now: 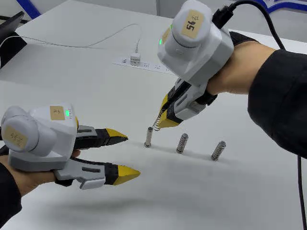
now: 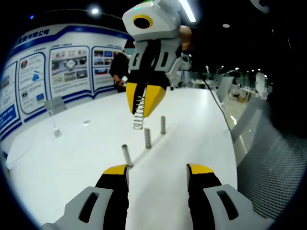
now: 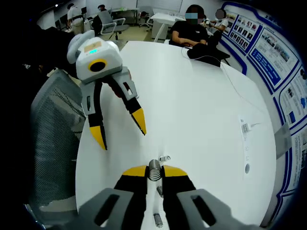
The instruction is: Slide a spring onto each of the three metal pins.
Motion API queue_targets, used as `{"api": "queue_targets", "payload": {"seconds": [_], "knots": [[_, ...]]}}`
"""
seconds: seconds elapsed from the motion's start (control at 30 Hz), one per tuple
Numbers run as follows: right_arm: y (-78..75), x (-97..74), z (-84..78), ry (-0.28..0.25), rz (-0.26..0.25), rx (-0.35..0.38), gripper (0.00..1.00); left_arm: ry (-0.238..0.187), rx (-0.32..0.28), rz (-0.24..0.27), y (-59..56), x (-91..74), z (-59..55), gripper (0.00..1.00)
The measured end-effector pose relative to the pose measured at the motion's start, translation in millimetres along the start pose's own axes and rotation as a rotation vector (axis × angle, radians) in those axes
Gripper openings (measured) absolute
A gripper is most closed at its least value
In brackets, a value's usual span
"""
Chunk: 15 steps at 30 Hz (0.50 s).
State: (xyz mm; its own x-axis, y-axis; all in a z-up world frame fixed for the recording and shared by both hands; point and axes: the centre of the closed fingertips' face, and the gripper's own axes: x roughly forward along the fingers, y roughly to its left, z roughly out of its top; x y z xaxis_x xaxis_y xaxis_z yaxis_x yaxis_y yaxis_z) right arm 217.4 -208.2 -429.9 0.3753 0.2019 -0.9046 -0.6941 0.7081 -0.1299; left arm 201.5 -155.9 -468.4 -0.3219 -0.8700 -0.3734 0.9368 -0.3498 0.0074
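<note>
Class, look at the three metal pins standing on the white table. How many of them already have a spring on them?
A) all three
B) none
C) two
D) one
C: in the head view the middle pin and the far-right pin each wear a spring, while the bare pin stands below the spring pinched in the right gripper.

Bright, sharp — soft shadows, fisheye warping

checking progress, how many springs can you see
3: one spring in the right gripper over the bare pin, second spring on the middle pin, third spring on the end pin.
</note>
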Motion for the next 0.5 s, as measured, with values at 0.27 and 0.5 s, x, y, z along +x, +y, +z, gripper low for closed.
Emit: {"api": "queue_targets", "payload": {"seconds": [0.27,0.5], "knots": [[-10.2,8.6,0.3,0.018,-0.003,-0.006,0.12,0.004,-0.002,0.002,-0.5,0.8,-1.9,0.56],[-16.7,16.7,-1.9,0.05,0.002,-0.012,0.12,0.005,-0.016,0.014,2.3,-1.4,-4.5,0.6]]}}
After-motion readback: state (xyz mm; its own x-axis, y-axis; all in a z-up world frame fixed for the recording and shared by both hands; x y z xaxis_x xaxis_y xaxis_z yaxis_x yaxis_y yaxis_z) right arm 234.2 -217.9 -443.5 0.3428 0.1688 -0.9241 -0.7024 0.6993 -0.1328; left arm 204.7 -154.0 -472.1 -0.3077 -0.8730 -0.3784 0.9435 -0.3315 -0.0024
